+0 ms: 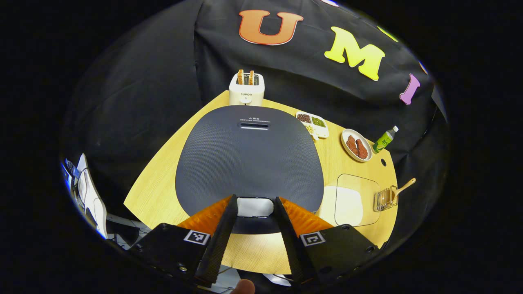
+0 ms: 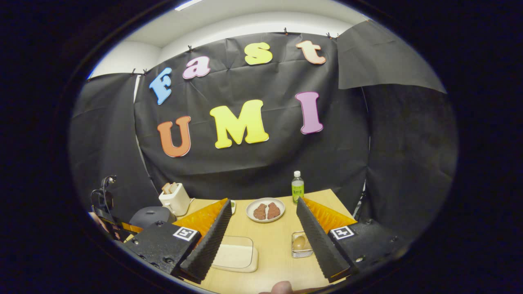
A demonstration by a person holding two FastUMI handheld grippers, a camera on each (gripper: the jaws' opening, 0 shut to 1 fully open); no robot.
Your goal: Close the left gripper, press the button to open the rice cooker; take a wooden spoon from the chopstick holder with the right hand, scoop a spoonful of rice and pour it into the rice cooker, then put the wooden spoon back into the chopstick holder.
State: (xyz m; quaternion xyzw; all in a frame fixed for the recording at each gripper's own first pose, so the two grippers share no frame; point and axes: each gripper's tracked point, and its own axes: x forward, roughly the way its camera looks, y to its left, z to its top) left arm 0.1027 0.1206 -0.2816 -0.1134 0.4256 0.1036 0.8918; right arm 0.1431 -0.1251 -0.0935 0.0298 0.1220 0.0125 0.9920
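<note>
Above the rice cooker (image 1: 249, 159), the left hand-held gripper (image 1: 254, 200) hangs with its fingers spread, the pale button (image 1: 255, 207) at the lid's near edge showing between the tips. The lid is down, so the first step is the one in hand: the fingers must come together before they press that button. Beyond the cooker on the desk (image 1: 155, 192) sit the rice tray (image 1: 347, 204) and, just beside it, the chopstick holder (image 1: 383, 200) with the wooden spoon (image 1: 402, 188) leaning out. The right hand-held gripper (image 2: 263, 218) hovers apart over the desk, spread and empty, with the holder (image 2: 301, 245) low by its right finger; the spoon's bowl seems to lie inside, though the view there is poor.
</note>
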